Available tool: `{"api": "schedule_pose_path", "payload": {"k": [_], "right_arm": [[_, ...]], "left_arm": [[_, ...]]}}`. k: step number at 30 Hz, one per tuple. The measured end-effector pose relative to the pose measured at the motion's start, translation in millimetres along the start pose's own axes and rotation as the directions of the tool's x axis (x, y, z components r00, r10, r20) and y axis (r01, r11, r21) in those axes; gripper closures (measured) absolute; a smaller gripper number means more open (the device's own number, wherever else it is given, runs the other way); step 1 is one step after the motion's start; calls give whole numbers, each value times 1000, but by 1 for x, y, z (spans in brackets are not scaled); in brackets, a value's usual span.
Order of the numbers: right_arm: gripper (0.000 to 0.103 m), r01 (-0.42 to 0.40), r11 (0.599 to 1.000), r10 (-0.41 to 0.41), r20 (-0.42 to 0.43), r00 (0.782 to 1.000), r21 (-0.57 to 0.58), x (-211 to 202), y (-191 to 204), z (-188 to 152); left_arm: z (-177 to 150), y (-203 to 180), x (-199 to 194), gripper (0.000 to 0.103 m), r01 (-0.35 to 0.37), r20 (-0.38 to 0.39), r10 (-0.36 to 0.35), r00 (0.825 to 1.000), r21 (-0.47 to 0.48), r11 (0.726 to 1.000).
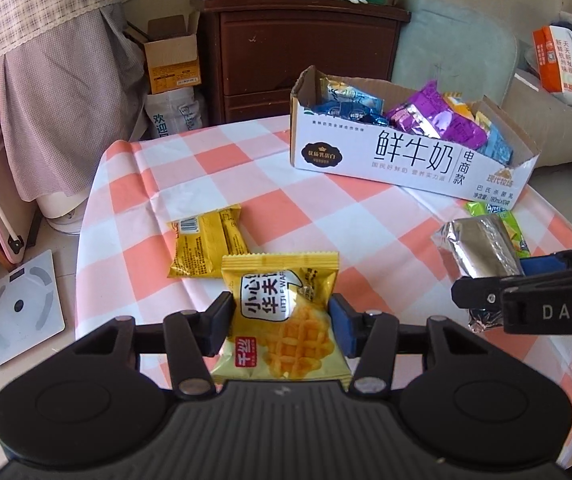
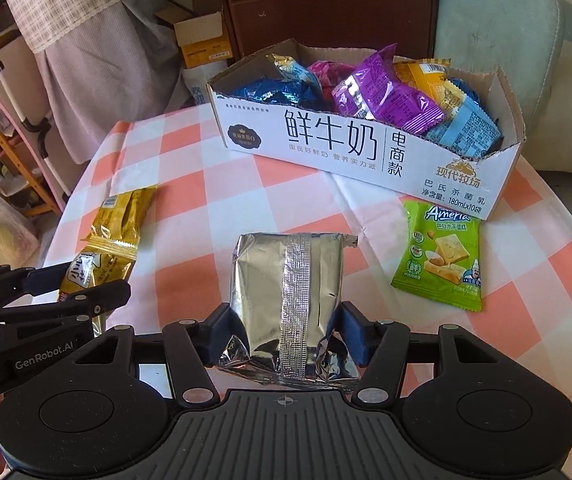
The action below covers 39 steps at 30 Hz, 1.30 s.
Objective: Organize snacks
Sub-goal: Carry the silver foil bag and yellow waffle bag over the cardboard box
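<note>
Gripping a yellow waffle snack packet (image 1: 286,320), left tongs (image 1: 281,322) clamped on its sides, right tongs (image 2: 286,330) clamped on a silver foil packet (image 2: 290,304), both above the pink-and-white checked worktop (image 2: 205,184), white cardboard milk carton box (image 2: 366,152) of snacks beyond, green biscuit packet (image 2: 440,256) beside.

My right gripper (image 2: 286,332) clamps a silver foil packet (image 2: 290,300) just short of the milk carton box (image 2: 366,156). A green America snack packet (image 2: 440,256) lies nearer the box's right end; my left gripper (image 2: 97,292) holds a yellow waffle packet (image 2: 89,272) off its left end.
</note>
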State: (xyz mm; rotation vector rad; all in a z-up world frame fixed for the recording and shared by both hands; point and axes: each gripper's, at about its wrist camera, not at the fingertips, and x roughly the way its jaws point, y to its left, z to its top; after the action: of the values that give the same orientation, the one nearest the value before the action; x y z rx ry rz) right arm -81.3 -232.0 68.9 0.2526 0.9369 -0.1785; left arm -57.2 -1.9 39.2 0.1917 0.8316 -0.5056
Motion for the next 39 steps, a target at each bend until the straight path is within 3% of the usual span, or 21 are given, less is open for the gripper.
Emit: {"api": "schedule_pose_path", "payload": {"k": [7,19,25,39], "right_arm": [[46,-7,999,11,94,996,-38,-18,-3,22],[46,-20,998,5,234,972,63,-29,-34,68],[46,-19,994,-11,272,962,105,-20,-39,91],[46,12,983,-64,283,957,181,14,-63,137]], "left_arm": [[33,-6,-6,52,-3,72,1,997,33,999],[98,-18,17,52,-12,159,-2,987,89,996],[126,-26,35,52,-35,206,9,978,125,992],[175,-24,81,52,-31,205,9,979,109,994]]}}
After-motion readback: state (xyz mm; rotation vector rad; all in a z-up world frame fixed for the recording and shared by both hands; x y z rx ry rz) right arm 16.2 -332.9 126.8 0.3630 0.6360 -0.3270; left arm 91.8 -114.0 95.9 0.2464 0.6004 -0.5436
